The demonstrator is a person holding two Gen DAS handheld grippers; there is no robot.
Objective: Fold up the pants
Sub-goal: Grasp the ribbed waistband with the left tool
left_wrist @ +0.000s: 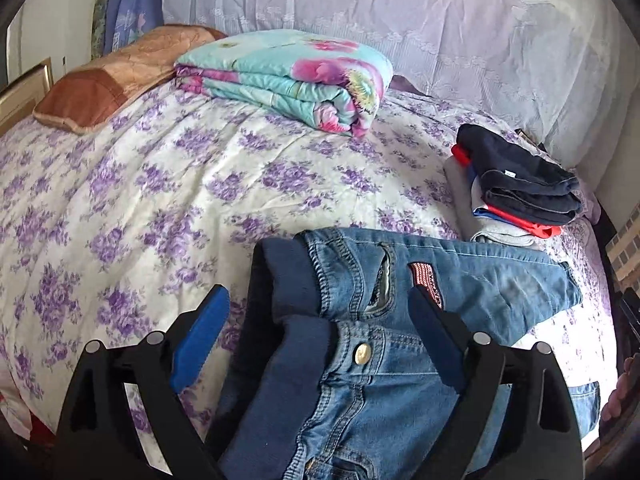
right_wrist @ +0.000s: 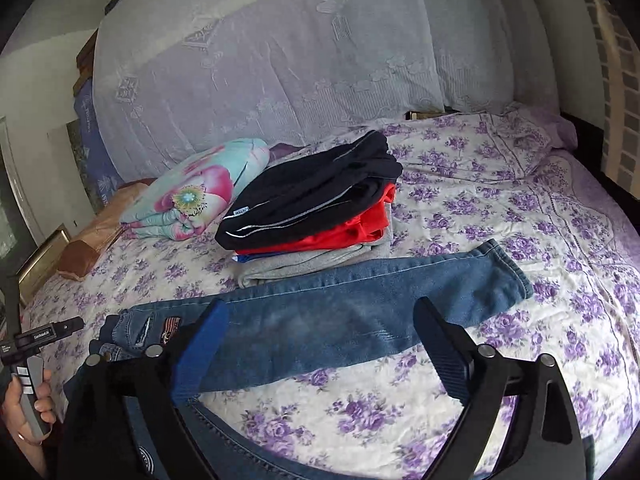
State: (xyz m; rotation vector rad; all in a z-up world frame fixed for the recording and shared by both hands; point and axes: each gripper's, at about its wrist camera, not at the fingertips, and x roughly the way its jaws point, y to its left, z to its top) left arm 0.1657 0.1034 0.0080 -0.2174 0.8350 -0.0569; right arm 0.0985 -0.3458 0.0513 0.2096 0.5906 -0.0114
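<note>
Behind the bed you see a pale lace curtain (left_wrist: pixel 400 20), and the white bedsheet with purple flowers (left_wrist: pixel 160 184) is your work surface.

From the left wrist, the blue denim jeans (left_wrist: pixel 400 360) lie at 6 o'clock, waistband toward the camera, one leg running to 3 o'clock. Your left gripper (left_wrist: pixel 316 316) stands wide above the waistband and holds nothing. A folded turquoise flowered quilt (left_wrist: pixel 288 76) rests at 12 o'clock, a stack of folded dark, red and grey clothes (left_wrist: pixel 516 188) at 2 o'clock.

From the right wrist, the jeans leg (right_wrist: pixel 360 320) crosses the centre, the stack just behind it. Your right gripper (right_wrist: pixel 320 344) is wide too, empty. I judge the lengthwise fold is finished; next you should take the hem at 3 o'clock and bring it toward the waistband.
</note>
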